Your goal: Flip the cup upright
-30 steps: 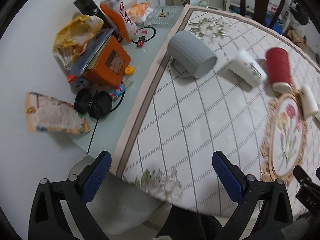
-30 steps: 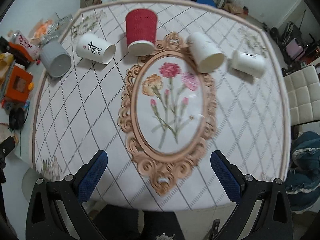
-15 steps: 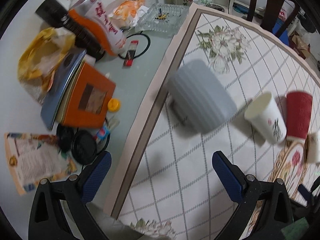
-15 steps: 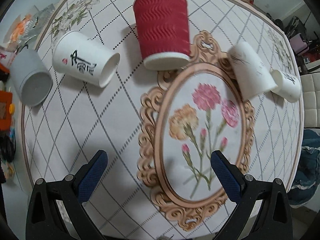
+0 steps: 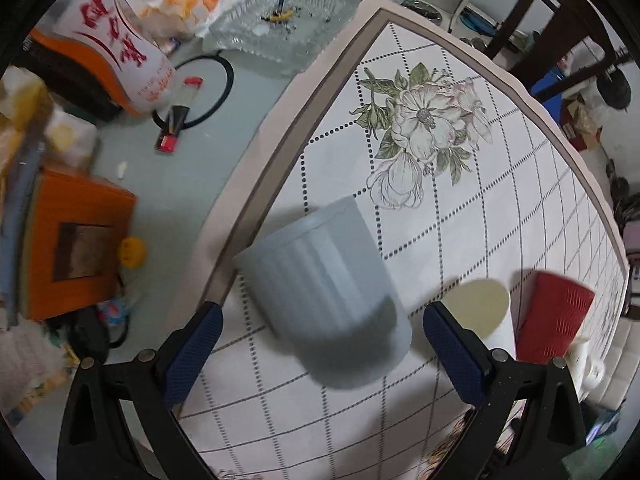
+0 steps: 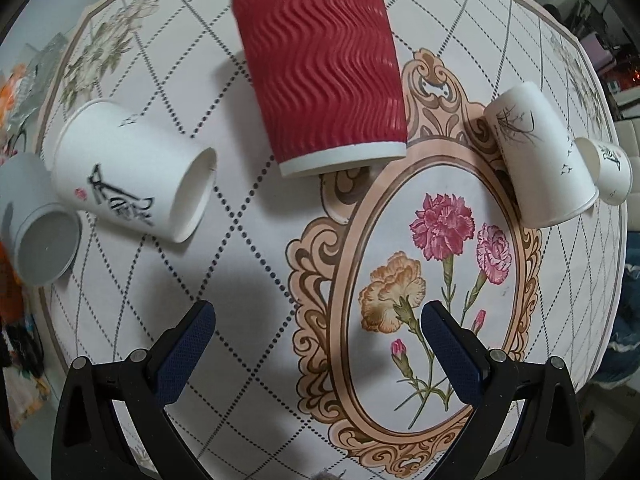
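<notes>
A patterned tablecloth with a grid and printed flowers covers the table. The left gripper hangs with its jaws spread wide and nothing gripped — the ribbed grey cup lies on its side directly ahead, between the blue pads but not touched. Beyond its right pad lie a white cup and a red cup. The right gripper is likewise wide open and empty — the red cup lies on its side ahead, rim toward it, with white cups to either side.
</notes>
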### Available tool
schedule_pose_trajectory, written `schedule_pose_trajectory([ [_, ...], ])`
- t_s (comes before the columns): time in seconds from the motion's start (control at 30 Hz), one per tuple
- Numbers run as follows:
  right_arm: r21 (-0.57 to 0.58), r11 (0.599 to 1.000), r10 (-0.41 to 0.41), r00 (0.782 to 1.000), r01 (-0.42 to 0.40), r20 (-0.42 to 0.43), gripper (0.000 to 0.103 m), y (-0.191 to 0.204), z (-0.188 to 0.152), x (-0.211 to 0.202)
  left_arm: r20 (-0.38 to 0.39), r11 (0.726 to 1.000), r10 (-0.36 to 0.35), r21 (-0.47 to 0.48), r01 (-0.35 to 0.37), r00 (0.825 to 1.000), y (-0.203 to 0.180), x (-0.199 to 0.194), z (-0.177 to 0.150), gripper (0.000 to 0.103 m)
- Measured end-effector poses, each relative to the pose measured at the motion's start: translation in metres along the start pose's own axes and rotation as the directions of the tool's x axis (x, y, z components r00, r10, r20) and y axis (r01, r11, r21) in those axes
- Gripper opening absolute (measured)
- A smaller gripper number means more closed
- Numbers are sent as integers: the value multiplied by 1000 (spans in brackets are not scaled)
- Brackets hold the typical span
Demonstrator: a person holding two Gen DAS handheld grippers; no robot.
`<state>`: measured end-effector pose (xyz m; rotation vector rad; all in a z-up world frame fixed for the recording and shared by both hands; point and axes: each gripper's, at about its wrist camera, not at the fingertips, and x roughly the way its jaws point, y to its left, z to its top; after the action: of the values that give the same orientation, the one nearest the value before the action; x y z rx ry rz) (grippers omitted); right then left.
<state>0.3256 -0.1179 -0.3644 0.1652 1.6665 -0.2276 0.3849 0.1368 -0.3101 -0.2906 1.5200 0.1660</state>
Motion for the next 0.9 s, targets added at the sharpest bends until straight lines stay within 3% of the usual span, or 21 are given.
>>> schedule_pose_trajectory([
  [0.07, 10, 1000, 3, 1000, -3, -16, 103, -1, 5, 6, -6, 999, -30, -11, 30, 1000, -1, 6, 5, 102],
  [0.1, 16, 1000, 4, 1000, -4, -26, 103, -1, 8, 10, -6, 999, -39, -14, 39, 999, -1, 7, 7, 97],
  [0.27, 50, 999, 11, 999, -9, -43, 103, -7, 13, 23, -1, 999, -22, -25, 22, 1000, 0, 17, 15, 90],
  [0.33, 61, 998, 11, 999, -9, -42, 103, -9, 16, 25, 1, 1000, -15, -26, 15, 1000, 1, 21, 19, 81],
  [0.4, 69, 998, 10, 999, -8, -41, 103, -12, 18, 27, 14, 999, -25, -25, 26, 1000, 2, 22, 21, 81],
  [0.6, 73, 997, -4, 1000, 6, -29, 103, -18, 6, 29, 50, 995, 16, 102, -21, 999, -7, 21, 20, 81],
  [0.73, 71, 997, -16, 1000, 17, -18, 103, -15, -1, 21, 88, 963, 75, 253, -95, 993, -20, 24, 16, 82],
  [0.9, 74, 997, -22, 1000, 23, -15, 103, -9, -8, 12, 104, 945, 99, 300, -126, 990, -35, 27, 16, 82],
])
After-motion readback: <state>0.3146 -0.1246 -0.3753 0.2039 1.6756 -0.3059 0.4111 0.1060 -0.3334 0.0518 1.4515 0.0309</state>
